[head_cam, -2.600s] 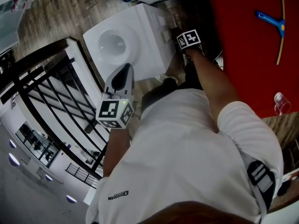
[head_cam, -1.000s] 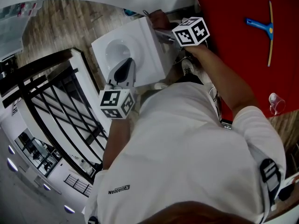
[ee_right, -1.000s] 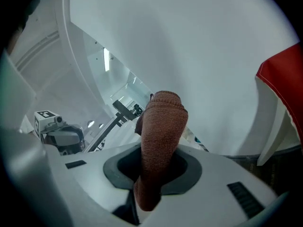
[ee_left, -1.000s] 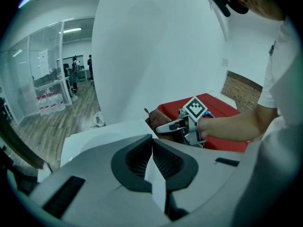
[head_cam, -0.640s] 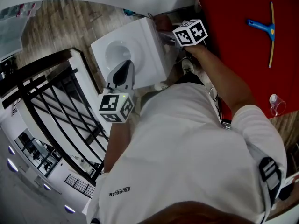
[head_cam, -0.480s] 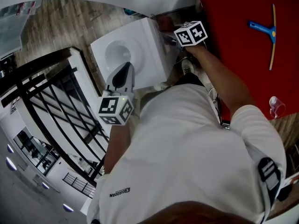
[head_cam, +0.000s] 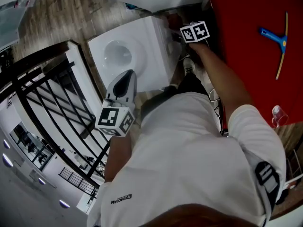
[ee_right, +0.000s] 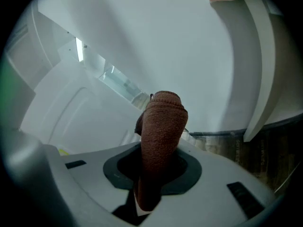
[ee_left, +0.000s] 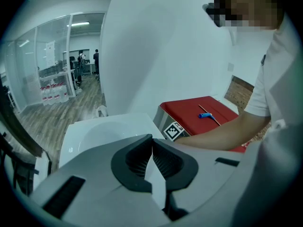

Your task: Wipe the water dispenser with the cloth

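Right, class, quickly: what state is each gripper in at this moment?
Left gripper: shut, nothing between its jaws.
Right gripper: shut on the brown cloth.

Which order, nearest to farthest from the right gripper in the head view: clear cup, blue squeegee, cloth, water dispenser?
1. cloth, held in the right gripper
2. water dispenser, just left of it
3. blue squeegee, right, on the red surface
4. clear cup, lower right
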A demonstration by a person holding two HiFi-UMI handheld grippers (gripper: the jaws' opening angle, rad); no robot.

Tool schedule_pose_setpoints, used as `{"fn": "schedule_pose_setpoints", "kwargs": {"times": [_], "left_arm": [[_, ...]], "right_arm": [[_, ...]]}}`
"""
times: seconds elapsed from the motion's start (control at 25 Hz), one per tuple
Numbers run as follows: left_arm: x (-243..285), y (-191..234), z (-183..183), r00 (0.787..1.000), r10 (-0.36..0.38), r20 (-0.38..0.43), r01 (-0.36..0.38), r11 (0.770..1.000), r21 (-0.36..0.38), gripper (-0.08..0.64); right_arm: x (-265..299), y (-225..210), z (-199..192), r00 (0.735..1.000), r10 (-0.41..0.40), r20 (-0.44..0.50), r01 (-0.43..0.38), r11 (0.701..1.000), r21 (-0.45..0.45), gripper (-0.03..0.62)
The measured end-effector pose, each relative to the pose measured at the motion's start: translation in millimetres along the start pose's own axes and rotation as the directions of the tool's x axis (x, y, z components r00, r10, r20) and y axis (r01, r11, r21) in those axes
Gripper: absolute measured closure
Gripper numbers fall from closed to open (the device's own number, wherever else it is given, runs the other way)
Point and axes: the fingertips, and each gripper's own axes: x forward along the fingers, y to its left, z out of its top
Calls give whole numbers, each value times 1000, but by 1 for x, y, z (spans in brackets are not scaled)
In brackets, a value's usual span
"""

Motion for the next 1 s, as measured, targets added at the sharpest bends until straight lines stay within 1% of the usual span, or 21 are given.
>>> {"fn": "schedule_pose_setpoints", "kwargs": {"times": [0.16,0.36,0.64,0.8,0.92,1.0], "left_arm": [[1,1,0,1000,1,8,-1,1000,-25,559],[-2,6,-4,1000,29,11,-29,999,-43,560],[-6,11,-14,998,62,5,-62,996,-57,559],[-7,8,-25,998,61,0,-61,996,-66,559],[-12,8,-29,998,62,-2,-62,996,-66,558],[-15,8,-29,998,64,5,-64,996,-65,558]], "right_arm": [[20,-25,-13,999,-23,-28,24,1000,20,518],[45,-48,-30,995,-52,-84,53,998,21,518],[75,-75,-53,988,-78,-130,90,992,84,518],[86,-84,-69,983,-96,-159,116,986,122,518],[84,-84,-72,983,-103,-154,125,982,144,518],[80,-80,-69,985,-99,-144,120,983,140,518]]}}
